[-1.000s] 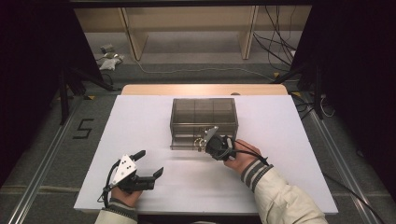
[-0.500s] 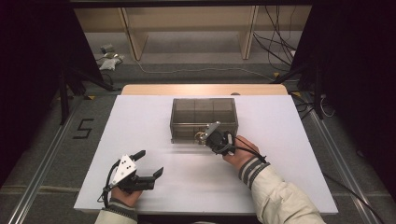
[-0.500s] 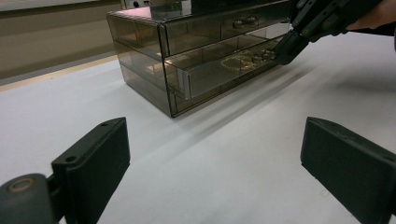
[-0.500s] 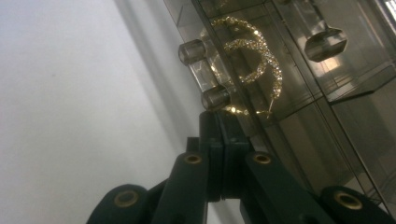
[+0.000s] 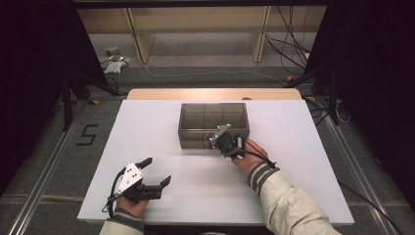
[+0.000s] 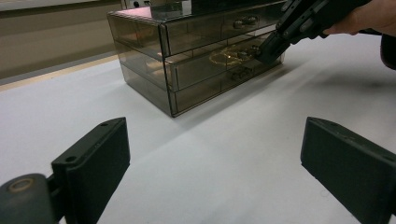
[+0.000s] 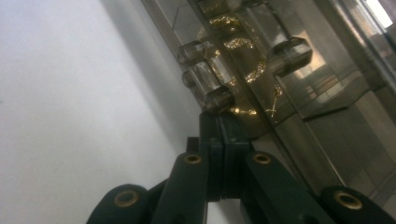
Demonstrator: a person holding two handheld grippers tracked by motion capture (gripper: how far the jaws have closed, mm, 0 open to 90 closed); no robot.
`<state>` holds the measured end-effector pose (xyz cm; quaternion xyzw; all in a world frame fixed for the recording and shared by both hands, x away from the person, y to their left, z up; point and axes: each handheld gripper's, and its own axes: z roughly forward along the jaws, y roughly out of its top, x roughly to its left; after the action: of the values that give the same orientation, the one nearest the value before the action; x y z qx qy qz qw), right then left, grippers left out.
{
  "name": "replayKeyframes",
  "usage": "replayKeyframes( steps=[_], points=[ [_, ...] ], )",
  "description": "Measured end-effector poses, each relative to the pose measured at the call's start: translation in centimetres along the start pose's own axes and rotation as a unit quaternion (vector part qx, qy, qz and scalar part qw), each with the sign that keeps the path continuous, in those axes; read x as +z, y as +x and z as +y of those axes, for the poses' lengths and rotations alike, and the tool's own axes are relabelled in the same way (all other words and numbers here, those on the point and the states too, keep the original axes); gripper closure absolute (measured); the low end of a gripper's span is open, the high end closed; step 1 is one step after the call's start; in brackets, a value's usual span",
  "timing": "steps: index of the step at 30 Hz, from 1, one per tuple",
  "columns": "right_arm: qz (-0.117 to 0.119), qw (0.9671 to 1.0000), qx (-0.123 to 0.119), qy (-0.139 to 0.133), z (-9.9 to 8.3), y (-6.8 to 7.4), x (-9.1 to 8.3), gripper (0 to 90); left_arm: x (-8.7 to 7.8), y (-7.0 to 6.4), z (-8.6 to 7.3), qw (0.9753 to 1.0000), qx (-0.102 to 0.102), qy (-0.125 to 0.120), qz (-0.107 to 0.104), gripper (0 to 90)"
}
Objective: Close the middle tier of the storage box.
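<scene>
A smoky clear drawer box [image 5: 213, 117] stands in the middle of the white table [image 5: 303, 147]. My right gripper [image 5: 215, 139] is at its front face, jaws shut flat together with nothing between them. In the right gripper view its tip [image 7: 223, 119] touches the drawer front just below a clear handle [image 7: 205, 74], and a gold necklace [image 7: 252, 72] lies inside that drawer. The left gripper view shows the box [image 6: 187, 46] with the right gripper [image 6: 261, 52] against its middle drawer. My left gripper [image 5: 156, 170] rests open on the table at the near left, holding nothing [image 6: 215, 163].
A wooden strip [image 5: 210, 94] runs along the table's far edge. Beyond it are shelf legs and cables [image 5: 288, 54] on the floor. Bare white tabletop lies between the left gripper and the box.
The right gripper has moved forward to the box front, and the drawer that stood pulled out is now pushed in flush. The left gripper has stayed put.
</scene>
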<state>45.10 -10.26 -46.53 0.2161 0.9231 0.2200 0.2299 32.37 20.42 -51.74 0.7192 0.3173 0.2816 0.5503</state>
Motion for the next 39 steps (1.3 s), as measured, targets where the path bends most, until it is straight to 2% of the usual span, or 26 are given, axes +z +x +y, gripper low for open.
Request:
replayKeyframes(
  steps=[3,8,9,14,21,25,28,31,35,39],
  points=[
    [0.001,1.0000,0.007,0.000,0.0,-0.3,0.1,90.0,0.0,0.0,0.0,1.0000,0.000,0.000,0.001,7.8],
    [-0.016,0.9998,0.013,-0.006,0.1,-0.6,0.2,90.0,0.0,0.0,0.0,1.0000,0.001,-0.001,0.000,7.8],
    [-0.010,0.9998,0.018,-0.008,0.1,-0.7,0.2,90.0,0.0,0.0,0.0,1.0000,0.001,-0.001,0.000,7.8],
    [-0.016,0.9996,0.018,-0.012,0.0,-0.6,0.3,90.0,0.0,0.0,0.0,1.0000,-0.002,-0.002,0.002,7.8],
    [-0.006,0.9997,0.024,-0.007,-0.1,-0.5,-0.3,90.0,0.0,0.1,0.0,1.0000,-0.003,0.000,0.001,7.8],
    [0.000,0.9997,0.018,-0.017,-0.1,-0.3,-1.2,87.7,0.0,0.1,0.0,1.0000,-0.003,0.000,0.001,7.8],
    [0.012,0.9990,0.020,-0.037,-0.1,-0.3,-2.3,81.8,0.0,0.1,0.0,1.0000,-0.006,0.000,0.001,7.8],
    [0.028,0.9974,0.032,-0.058,-0.1,-0.3,-3.2,74.5,0.0,0.1,0.0,1.0000,-0.007,0.000,0.002,7.9],
    [0.027,0.9965,0.026,-0.075,-0.2,-0.2,-4.1,69.0,0.0,0.1,0.0,1.0000,-0.006,0.000,0.000,7.9],
    [0.030,0.9939,0.030,-0.102,-0.4,-0.2,-5.3,63.3,0.0,0.1,0.0,0.9999,-0.009,0.001,0.003,7.9]
  ],
)
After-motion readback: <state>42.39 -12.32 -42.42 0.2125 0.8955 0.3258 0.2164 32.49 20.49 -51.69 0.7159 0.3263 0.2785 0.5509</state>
